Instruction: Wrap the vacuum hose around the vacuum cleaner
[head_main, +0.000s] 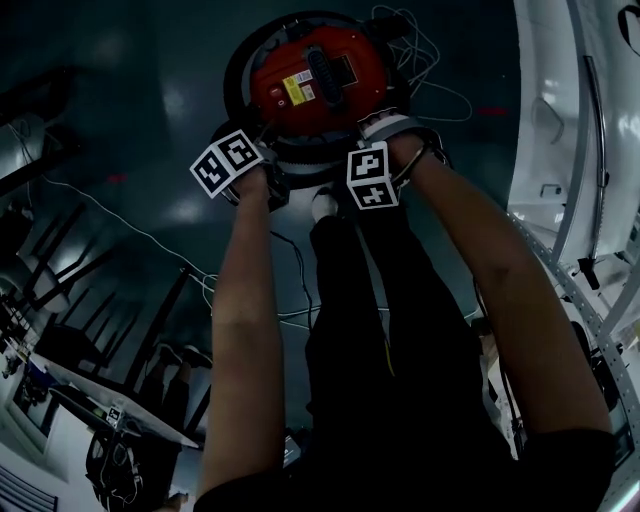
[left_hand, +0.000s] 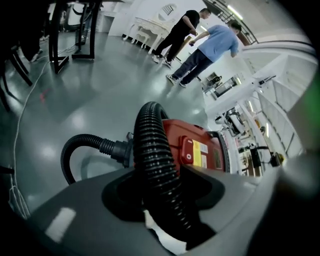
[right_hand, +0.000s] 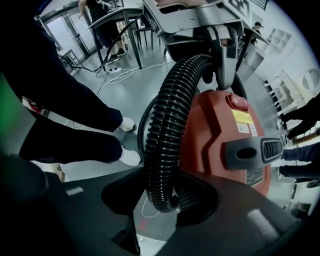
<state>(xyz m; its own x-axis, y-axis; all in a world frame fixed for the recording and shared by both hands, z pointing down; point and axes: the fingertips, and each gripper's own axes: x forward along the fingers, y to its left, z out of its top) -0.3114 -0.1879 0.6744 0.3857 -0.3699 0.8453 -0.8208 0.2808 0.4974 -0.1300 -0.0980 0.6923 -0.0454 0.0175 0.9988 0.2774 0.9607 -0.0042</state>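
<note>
The red vacuum cleaner (head_main: 318, 75) stands on the dark floor just beyond both hands. Its black ribbed hose (head_main: 240, 70) circles the body. In the left gripper view the hose (left_hand: 152, 150) rises out of the jaw gap, arches over beside the red body (left_hand: 200, 150), and its other end loops into a coupling (left_hand: 117, 149). My left gripper (left_hand: 162, 197) is shut on that hose. In the right gripper view the hose (right_hand: 167, 125) runs up from the jaws alongside the red body (right_hand: 225, 135) with its black handle (right_hand: 247, 152). My right gripper (right_hand: 167, 200) is shut on it, pointing down.
A person's dark trouser legs and white shoes (right_hand: 131, 157) stand close to the vacuum's left. White cable (head_main: 440, 90) lies behind the vacuum. A white metal frame (head_main: 570, 150) runs down the right side, chairs (head_main: 60, 270) stand at the left, and two people (left_hand: 200, 50) stand far off.
</note>
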